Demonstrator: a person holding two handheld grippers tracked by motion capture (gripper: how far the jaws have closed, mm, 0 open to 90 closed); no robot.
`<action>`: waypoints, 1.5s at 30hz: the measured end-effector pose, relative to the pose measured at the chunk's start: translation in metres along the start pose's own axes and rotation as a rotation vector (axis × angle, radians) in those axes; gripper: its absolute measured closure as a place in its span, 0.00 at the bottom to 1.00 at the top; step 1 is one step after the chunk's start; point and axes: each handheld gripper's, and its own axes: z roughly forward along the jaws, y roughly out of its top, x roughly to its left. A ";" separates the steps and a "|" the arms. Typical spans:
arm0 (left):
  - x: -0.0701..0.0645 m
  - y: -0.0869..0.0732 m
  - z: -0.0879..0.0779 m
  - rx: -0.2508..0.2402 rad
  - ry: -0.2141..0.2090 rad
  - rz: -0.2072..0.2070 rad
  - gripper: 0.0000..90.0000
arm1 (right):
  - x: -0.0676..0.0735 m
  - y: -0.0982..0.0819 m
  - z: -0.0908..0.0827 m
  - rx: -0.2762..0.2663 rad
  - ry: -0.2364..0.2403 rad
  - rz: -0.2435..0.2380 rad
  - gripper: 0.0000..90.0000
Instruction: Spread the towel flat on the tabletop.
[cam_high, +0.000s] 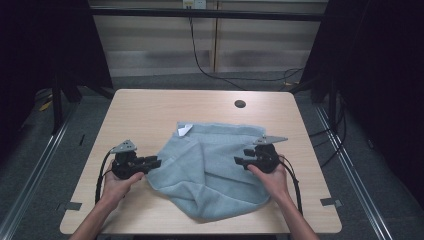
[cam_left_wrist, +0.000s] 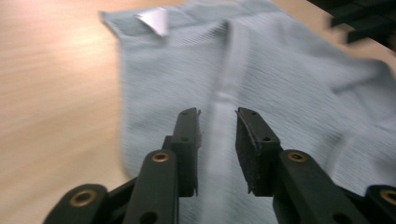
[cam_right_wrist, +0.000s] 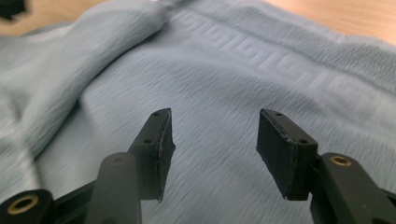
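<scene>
A light blue-grey towel (cam_high: 210, 170) lies crumpled in the middle of the wooden table (cam_high: 150, 107), with a white label (cam_high: 184, 130) at its far left corner. My left gripper (cam_high: 152, 162) is at the towel's left edge, pointing right. In the left gripper view its jaws stand open above a raised fold of the towel (cam_left_wrist: 219, 93), nothing between them. My right gripper (cam_high: 239, 161) hovers over the towel's right part, pointing left. It is open over the towel (cam_right_wrist: 219, 88), near a woven key-pattern band (cam_right_wrist: 261, 60).
A round cable hole (cam_high: 240, 104) sits near the table's far edge. Black curtains flank both sides, and cables run across the floor behind the table. Bare wood lies left of the towel and along the far side.
</scene>
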 end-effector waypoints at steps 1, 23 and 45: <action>0.005 -0.001 0.003 0.006 0.023 -0.009 0.83 | 0.006 -0.005 -0.004 0.016 0.008 -0.011 0.53; 0.012 -0.008 0.035 0.096 0.063 0.037 0.78 | 0.004 0.003 0.029 0.006 0.043 -0.025 0.57; 0.013 -0.007 0.035 0.097 0.084 0.032 0.80 | 0.101 0.022 0.084 0.114 0.393 -0.198 0.93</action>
